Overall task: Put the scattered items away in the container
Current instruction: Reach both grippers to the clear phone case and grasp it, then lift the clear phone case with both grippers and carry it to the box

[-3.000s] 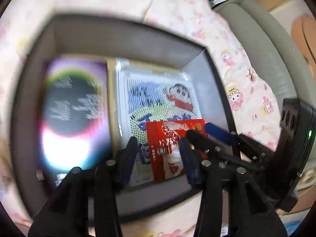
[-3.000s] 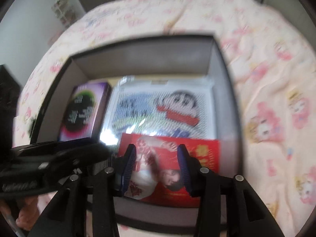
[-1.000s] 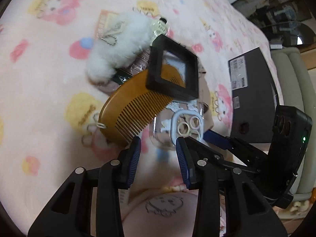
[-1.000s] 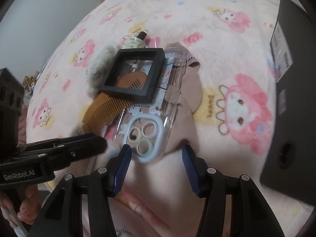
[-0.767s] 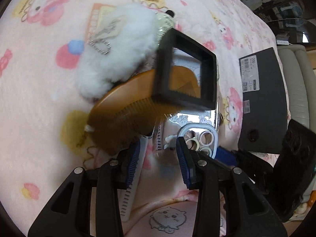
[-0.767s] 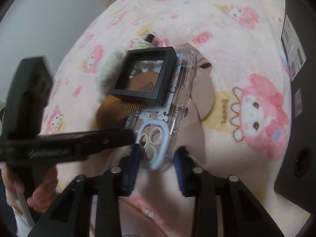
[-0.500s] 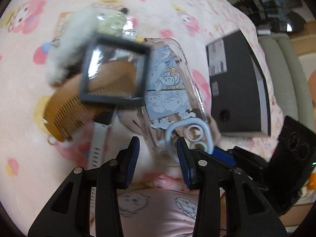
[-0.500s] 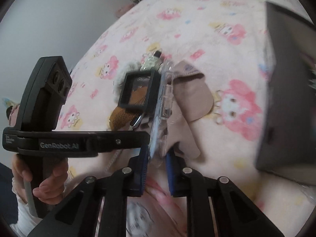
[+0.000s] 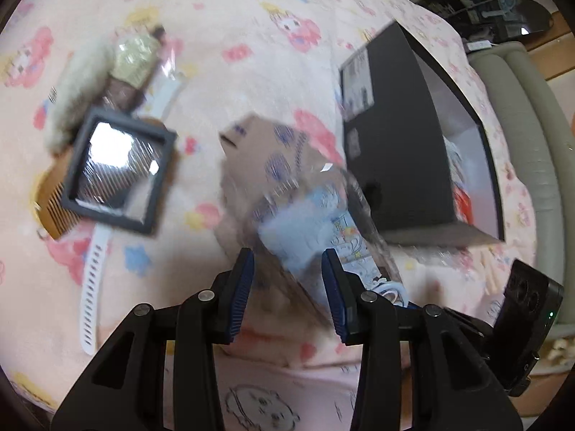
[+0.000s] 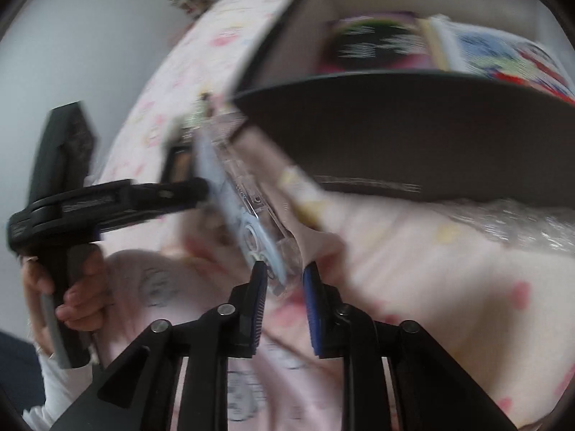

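phone case [image 10: 251, 222]: clear, blue cartoon print, camera ring at the low end; held edge-on in the air above the bed, near the front wall of the box, not inside yet.
right gripper [image 10: 285, 282]: fingers clamped on the camera end of the phone case; seen from the left wrist view the case [image 9: 323, 222] passes in front of the left fingers, blurred.
left gripper [image 9: 287, 269]: fingers spread apart, holding nothing, hovering over the blanket [image 9: 233, 18]; cannot tell if the blue pad touches the case.
change: a second ago the phone case lay flat on the blanket under the black frame, fingers open around it; now it is gripped and lifted, tilted on edge, both views swung toward the box.
box [image 10: 395, 136]: dark open container on the bed; flat printed items already lie inside.
left behind: black frame [image 9: 118, 176] on wooden comb [image 9: 54, 204], white strap [image 9: 95, 280], white fluffy charm [image 9: 79, 82], small packet [image 9: 134, 59], tan pouch [image 9: 251, 151].
meaning: likely the carry step; next is clearing the box wall and dropping the case in.
progress: roughly mid-task, several items remain out.
risk: thin edge grip, case could twist or slip.
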### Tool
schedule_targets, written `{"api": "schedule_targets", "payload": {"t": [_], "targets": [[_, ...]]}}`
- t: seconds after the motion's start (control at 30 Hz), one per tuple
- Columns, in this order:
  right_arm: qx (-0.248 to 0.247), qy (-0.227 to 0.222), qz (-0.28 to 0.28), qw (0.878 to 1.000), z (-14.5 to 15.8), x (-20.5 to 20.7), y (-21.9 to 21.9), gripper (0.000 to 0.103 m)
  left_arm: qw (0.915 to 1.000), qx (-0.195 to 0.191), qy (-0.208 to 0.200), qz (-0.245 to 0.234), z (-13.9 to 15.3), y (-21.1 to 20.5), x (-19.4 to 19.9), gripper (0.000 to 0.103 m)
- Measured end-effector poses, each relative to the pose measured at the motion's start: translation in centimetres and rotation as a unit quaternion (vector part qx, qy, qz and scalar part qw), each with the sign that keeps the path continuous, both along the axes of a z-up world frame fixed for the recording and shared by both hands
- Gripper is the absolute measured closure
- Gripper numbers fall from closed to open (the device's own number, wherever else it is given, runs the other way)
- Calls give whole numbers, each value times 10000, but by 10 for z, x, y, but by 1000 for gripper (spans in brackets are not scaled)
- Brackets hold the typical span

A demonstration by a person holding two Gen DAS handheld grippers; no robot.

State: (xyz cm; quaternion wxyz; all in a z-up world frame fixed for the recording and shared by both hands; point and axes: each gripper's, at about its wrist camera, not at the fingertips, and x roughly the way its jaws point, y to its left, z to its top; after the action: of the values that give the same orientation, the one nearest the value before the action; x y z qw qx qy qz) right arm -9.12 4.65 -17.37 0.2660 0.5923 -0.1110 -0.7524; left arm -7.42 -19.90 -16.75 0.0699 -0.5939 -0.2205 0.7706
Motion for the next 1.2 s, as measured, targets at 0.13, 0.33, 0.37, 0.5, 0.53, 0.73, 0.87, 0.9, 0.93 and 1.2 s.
{"api": "schedule_targets", "payload": {"t": [0.13,0.33,0.37,0.5,0.53,0.73,0.87,0.9,0.93,1.2], "targets": [[39,-43,-138,9999,-3,-2,9,79,9995,79,182,237,0,-12,-8,62],[-169,-379,-8,9991,-23,-1,-4,75,9991,186,195,333,-12,-15,-28,62],[-249,-330,1,9991,-22,0,-7,75,9994,155,111,305,-15,-12,-31,62],[-375,-269,-58,9989,-21,-7,-17,76,9999,95,-98,-65,-13,3,-24,62],[-401,-195,-106,9989,-17,-5,-14,78,9993,263,-154,-230,-13,9,-18,62],[-44,116,-520,9986,-1,0,9,78,9996,-35,131,-231,1,11,-10,62],[-122,-291,-201,9993,-11,1,6,78,9999,-86,-16,97,-11,-10,-38,62],[-126,-346,-128,9992,-14,2,1,78,9999,-66,-95,112,-17,-12,-43,62],[-135,-348,-92,9993,-16,4,-3,78,9998,-51,-162,91,-21,-12,-47,62],[-56,5,-454,9990,-2,10,7,78,9983,-70,-445,-369,-12,13,-13,55]]}}
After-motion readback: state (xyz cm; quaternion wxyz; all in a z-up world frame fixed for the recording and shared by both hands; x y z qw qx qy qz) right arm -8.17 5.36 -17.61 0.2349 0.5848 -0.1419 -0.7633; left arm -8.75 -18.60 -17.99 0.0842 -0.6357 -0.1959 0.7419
